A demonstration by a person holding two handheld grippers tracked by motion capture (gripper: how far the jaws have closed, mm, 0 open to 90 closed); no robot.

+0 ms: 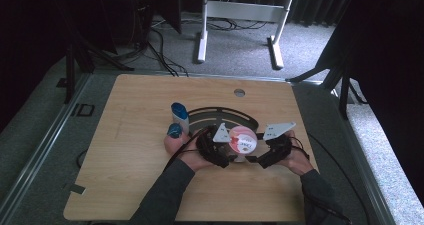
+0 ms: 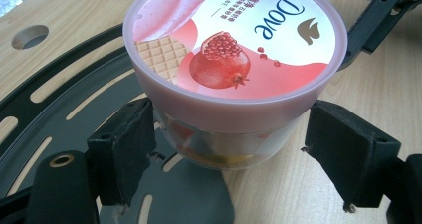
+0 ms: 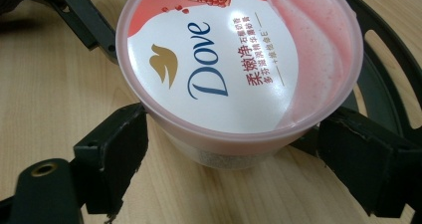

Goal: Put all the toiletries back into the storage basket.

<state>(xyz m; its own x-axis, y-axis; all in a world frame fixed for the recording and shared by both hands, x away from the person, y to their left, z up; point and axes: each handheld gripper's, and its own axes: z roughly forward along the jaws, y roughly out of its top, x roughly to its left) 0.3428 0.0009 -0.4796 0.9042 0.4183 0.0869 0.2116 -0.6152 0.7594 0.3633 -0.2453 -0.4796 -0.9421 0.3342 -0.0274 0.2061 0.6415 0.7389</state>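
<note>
The left gripper [image 2: 219,149] and the right gripper [image 3: 219,154] each have their jaws apart around the round pink plastic tub with pomegranate lid [image 1: 242,140]. Close the left jaws at 9 and 3 o'clock evenly below the rim, so the tub stays upright.

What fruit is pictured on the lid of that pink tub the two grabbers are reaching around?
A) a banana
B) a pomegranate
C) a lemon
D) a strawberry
B: the lid of the pink tub shows a round red pomegranate with a small crown and a cut piece full of red seeds, beside a waffle pattern and the word Dove.
</note>
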